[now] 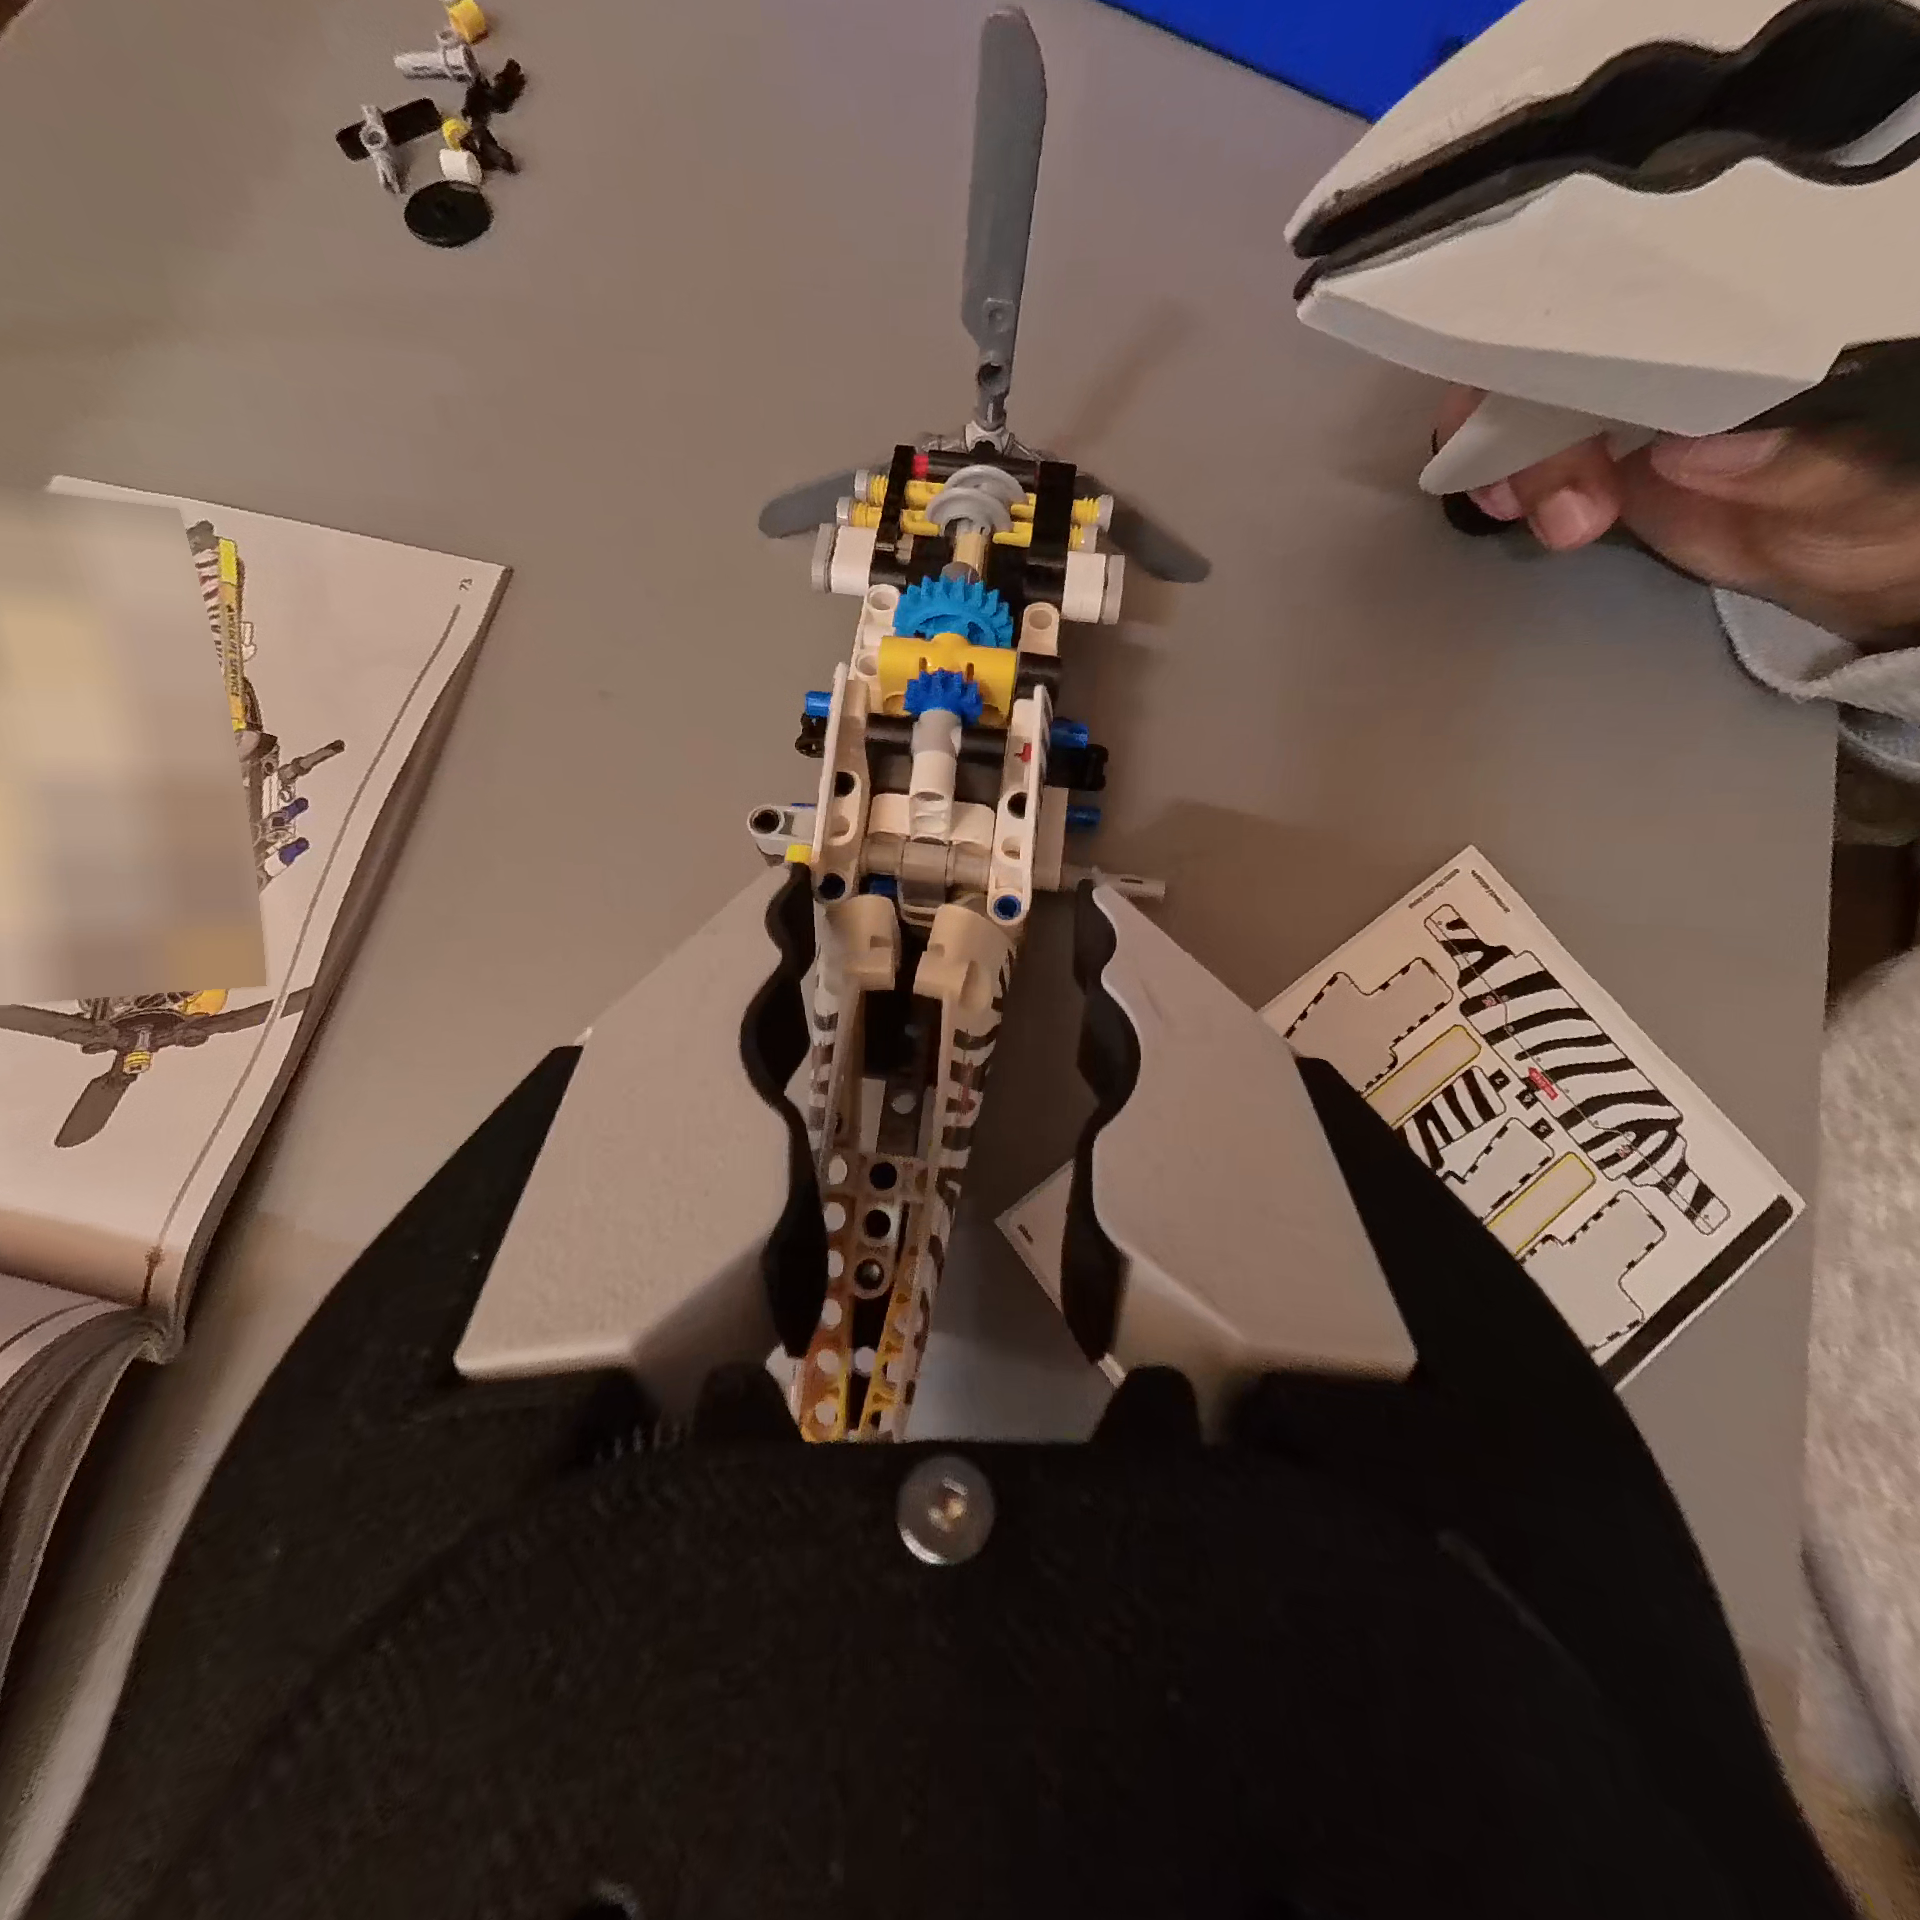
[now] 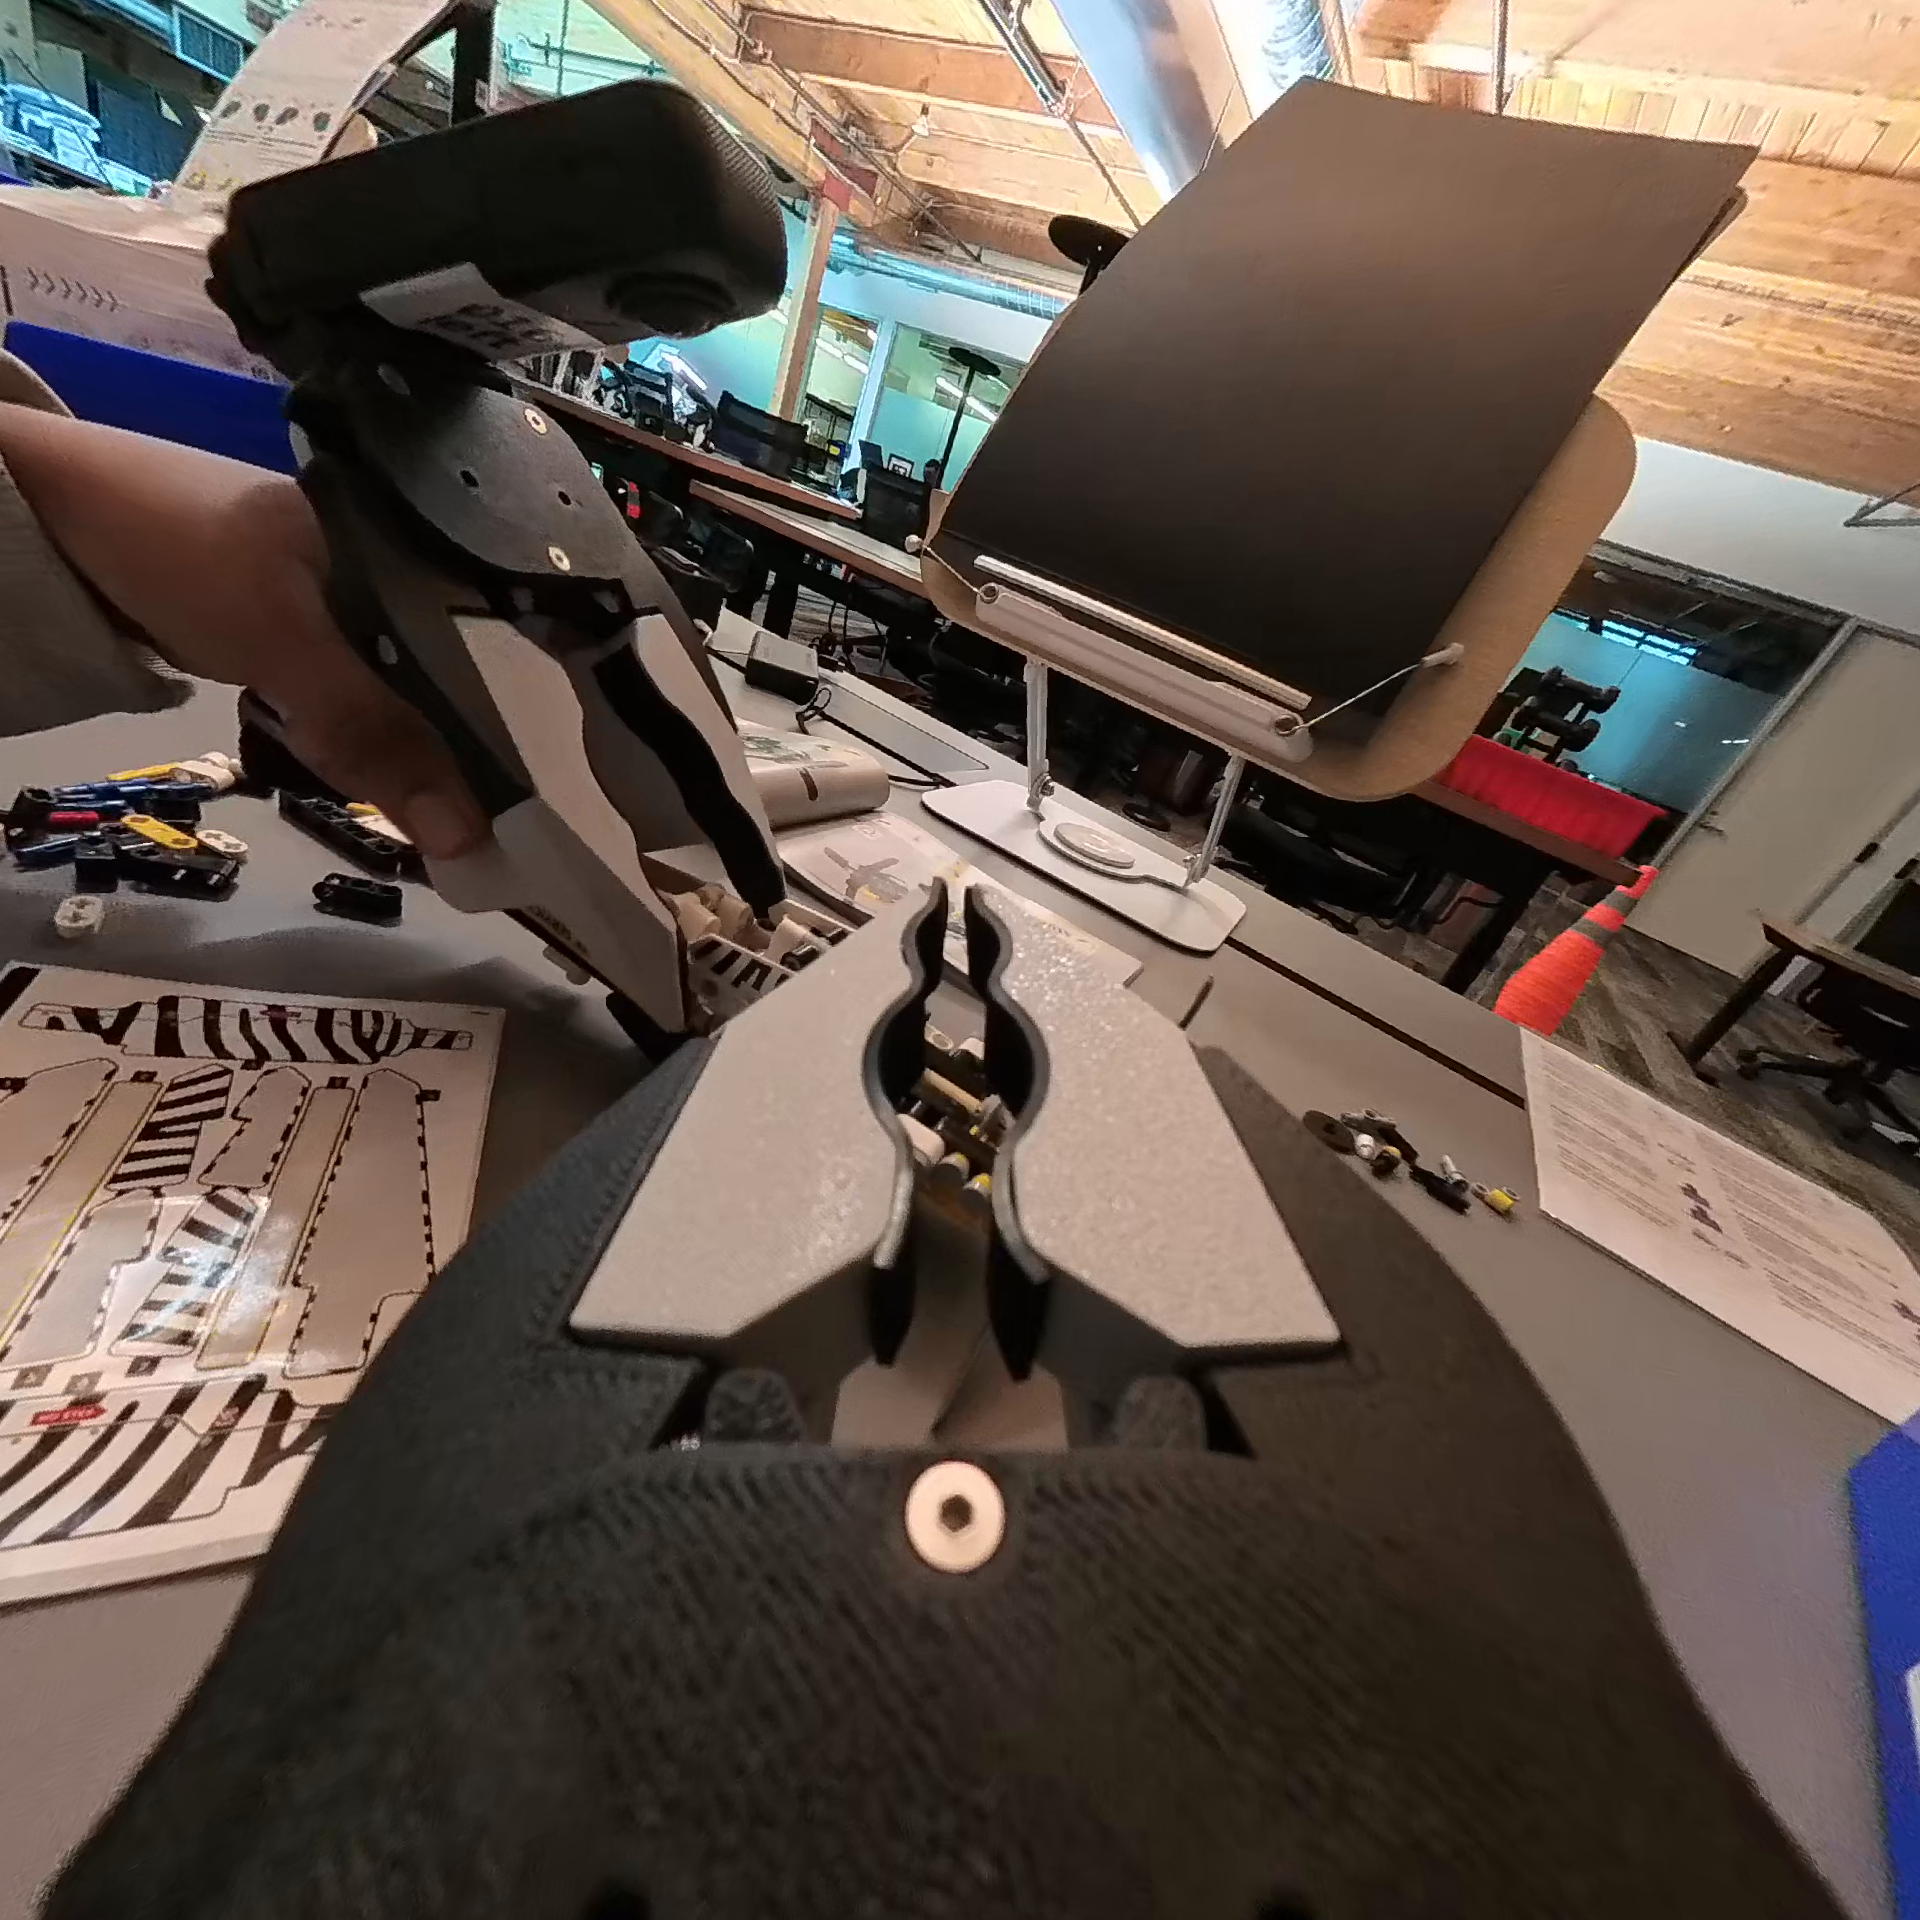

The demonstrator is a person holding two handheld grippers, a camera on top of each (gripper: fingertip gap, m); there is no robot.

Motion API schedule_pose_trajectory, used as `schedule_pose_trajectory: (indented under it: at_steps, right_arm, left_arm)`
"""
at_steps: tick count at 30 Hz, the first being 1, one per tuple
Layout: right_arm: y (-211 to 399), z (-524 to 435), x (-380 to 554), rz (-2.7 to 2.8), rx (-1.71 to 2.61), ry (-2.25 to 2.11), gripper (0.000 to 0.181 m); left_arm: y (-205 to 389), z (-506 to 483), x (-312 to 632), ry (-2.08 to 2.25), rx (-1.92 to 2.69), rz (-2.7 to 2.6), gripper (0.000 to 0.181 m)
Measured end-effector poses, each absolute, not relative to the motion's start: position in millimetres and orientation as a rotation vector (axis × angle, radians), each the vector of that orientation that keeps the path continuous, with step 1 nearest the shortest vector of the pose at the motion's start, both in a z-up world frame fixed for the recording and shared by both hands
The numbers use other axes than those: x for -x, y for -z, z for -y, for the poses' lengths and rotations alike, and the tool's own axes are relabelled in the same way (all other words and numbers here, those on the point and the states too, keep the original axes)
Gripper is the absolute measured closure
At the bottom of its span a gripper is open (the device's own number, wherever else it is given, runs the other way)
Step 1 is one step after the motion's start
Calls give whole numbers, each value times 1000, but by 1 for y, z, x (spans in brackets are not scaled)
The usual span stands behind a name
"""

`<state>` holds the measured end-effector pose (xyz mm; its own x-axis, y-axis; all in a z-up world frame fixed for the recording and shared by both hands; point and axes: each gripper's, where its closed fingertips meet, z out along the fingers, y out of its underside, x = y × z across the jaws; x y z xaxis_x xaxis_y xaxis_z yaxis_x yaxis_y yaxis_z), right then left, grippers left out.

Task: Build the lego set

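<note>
The lego model is a part-built plane with a zebra-striped body, blue gears, yellow and black parts and a grey propeller at its far end. My left gripper is shut on the striped body and holds it pointing away over the grey table. My right gripper is at the upper right of the left wrist view, jaws together and empty, to the right of the propeller. In the right wrist view my right gripper is shut, with the left gripper and the model just beyond its tips.
An open instruction booklet lies to the left. A zebra sticker sheet lies to the right and also shows in the right wrist view. Small loose parts lie far left. More parts, a book stand and a printed sheet are on the table. Across from one pair of fingers to the other is roughly 10 cm. About 7 cm separates my right fingertips from the grey propeller.
</note>
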<state>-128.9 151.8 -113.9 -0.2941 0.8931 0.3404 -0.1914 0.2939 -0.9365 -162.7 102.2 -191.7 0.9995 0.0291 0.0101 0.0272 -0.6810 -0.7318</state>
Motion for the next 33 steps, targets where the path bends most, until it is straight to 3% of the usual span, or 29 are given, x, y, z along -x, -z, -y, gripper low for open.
schedule_pose_trajectory:
  at_steps: [7, 33]
  right_arm:
    - [115, -150, 129, 1481, 675, -1239, 181]
    - [116, -148, 129, 1489, 659, -1227, 181]
  left_arm:
    - [183, -102, 167, 27, 2267, 80, 144]
    - [174, -104, 166, 71, 2203, 102, 136]
